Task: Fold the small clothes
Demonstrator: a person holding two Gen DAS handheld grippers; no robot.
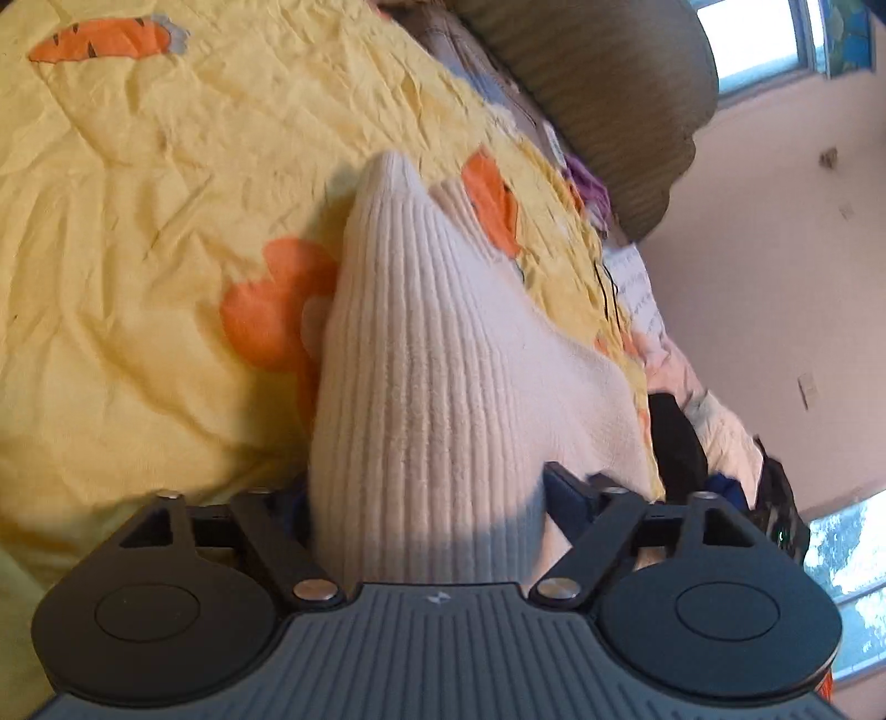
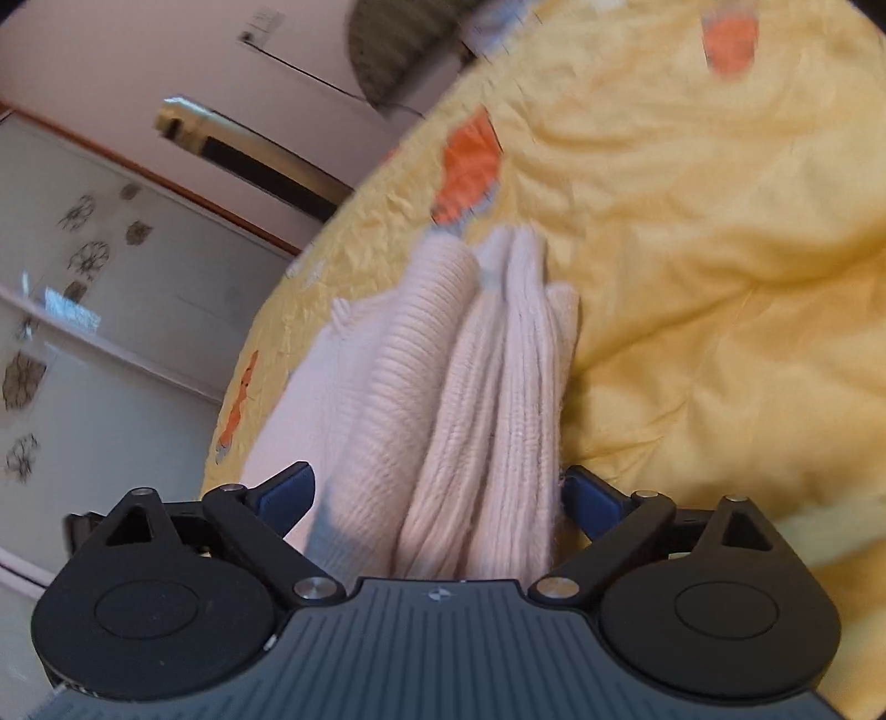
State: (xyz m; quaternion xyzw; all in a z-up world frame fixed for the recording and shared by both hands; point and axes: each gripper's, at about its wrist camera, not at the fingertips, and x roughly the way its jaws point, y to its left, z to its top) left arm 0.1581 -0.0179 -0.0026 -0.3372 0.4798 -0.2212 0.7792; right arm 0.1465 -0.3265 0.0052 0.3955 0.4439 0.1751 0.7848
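A cream ribbed knit garment (image 1: 421,354) lies bunched on a yellow bedspread (image 1: 138,249) with orange carrot prints. In the left wrist view it rises in a ridge straight out of my left gripper (image 1: 426,498), whose blue-padded fingers (image 1: 570,493) are closed on its near end. In the right wrist view the same garment (image 2: 470,387) is gathered in several folds between the blue fingers (image 2: 288,493) of my right gripper (image 2: 437,498), which is shut on it. The fingertips are partly hidden by the fabric in both views.
A brown ribbed cushion (image 1: 609,99) lies at the far edge of the bed. Dark items (image 1: 681,437) sit beside the bed on the right. A window (image 1: 775,39) and pink wall are beyond. The right wrist view shows a glass-fronted wardrobe (image 2: 111,310) to the left of the bed (image 2: 720,277).
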